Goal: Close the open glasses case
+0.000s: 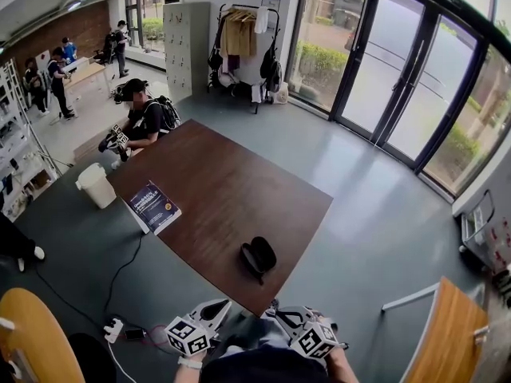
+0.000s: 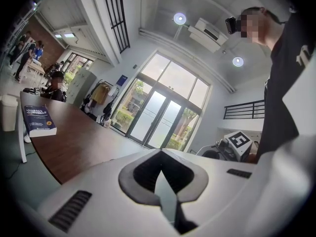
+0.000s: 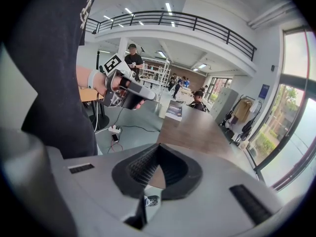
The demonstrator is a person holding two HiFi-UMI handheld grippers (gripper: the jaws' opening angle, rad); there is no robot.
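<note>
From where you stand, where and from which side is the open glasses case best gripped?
Probably the outer rim of one half of the glasses case, from the near side: it lies open like a shell by the near edge of the table. The lid half is unclear.

Black glasses case [image 1: 258, 256], dark brown table [image 1: 231, 186], blue book [image 1: 155, 206]

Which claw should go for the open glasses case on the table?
Right, narrowly. The left claw and right claw are both shut, empty, at the table's near edge; the glasses case lies open ahead, between them, slightly toward the right claw. Little in it.
</note>
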